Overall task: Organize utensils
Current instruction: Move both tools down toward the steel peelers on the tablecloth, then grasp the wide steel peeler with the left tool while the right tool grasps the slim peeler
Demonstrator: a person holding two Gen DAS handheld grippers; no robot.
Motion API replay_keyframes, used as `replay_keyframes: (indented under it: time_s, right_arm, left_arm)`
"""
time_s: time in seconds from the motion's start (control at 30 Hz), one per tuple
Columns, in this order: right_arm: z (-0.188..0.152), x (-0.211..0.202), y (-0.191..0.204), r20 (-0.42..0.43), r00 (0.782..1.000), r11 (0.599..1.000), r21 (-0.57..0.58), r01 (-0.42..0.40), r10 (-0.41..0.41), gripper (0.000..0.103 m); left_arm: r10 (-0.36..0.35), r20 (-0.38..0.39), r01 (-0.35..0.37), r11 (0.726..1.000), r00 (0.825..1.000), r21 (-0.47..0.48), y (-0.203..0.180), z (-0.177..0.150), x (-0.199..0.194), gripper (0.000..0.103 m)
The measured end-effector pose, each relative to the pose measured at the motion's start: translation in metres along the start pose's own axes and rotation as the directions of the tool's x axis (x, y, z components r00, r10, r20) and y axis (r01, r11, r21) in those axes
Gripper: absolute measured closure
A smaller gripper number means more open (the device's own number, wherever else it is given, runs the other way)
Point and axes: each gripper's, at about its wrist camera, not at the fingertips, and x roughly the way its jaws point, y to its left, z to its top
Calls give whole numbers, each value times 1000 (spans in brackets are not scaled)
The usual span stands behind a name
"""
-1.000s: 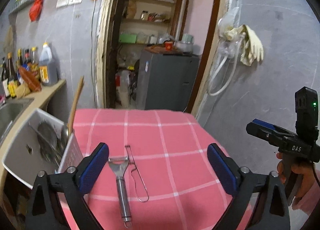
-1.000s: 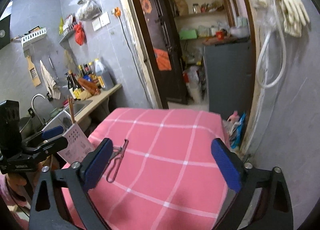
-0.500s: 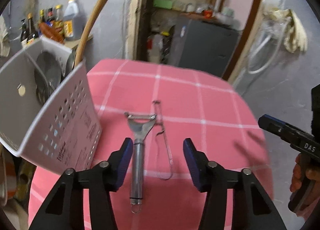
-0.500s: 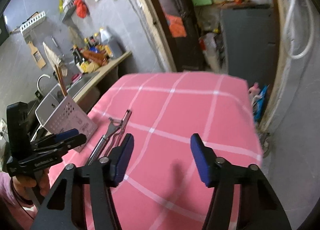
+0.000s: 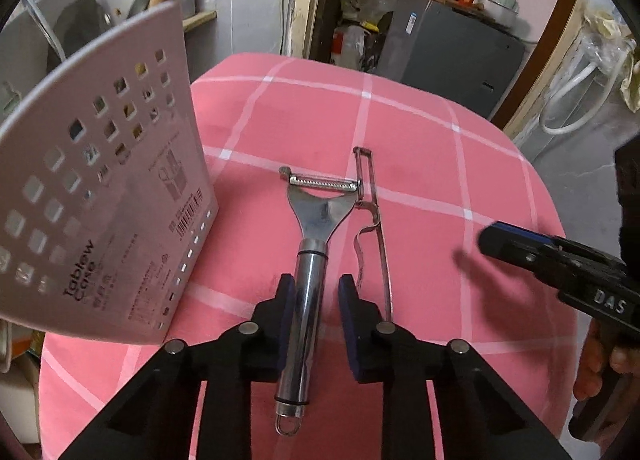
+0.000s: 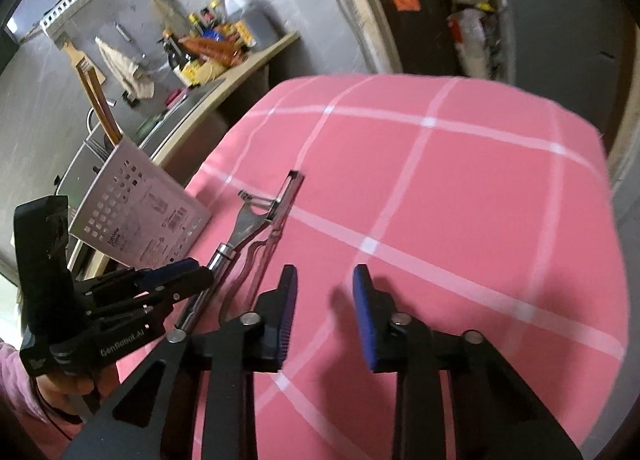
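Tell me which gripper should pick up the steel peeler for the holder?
Left. The left gripper already straddles the peeler handle, jaws closing, beside the holder. The right gripper is closing over bare cloth, holding nothing.

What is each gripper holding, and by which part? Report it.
Left gripper: jaws closing around the Y-peeler handle, with a gap on one side, so no firm hold yet. Right gripper: closing on nothing.

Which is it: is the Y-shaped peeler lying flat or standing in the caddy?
Lying flat. The peeler rests on the pink cloth, beside the white caddy, not in it.
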Motion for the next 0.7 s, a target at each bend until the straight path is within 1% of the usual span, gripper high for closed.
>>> replay_keyframes:
  time_s: [0.07,0.17,0.47,0.7]
  right_arm:
    - [4,11,3,-20,1000,1000,4,-21,21,82]
    - [8,22,8,-46,998,999,-1,-47,46,86]
    - [10,42,33,-109,991,995,-54,-85,78,86]
    - [12,51,36,-140,986,994,-49,-96,88,88]
  left_arm:
    - [0,-9,0,1000,1000,-5,2,1,1,83]
    - [-4,-14,4,1000,1000,-12,4,0,2,84]
    - [-18,-22,17,1000,1000,-25,11,1,6,86]
    - [-35,-30,34,999,999,-36,14,1,6,86]
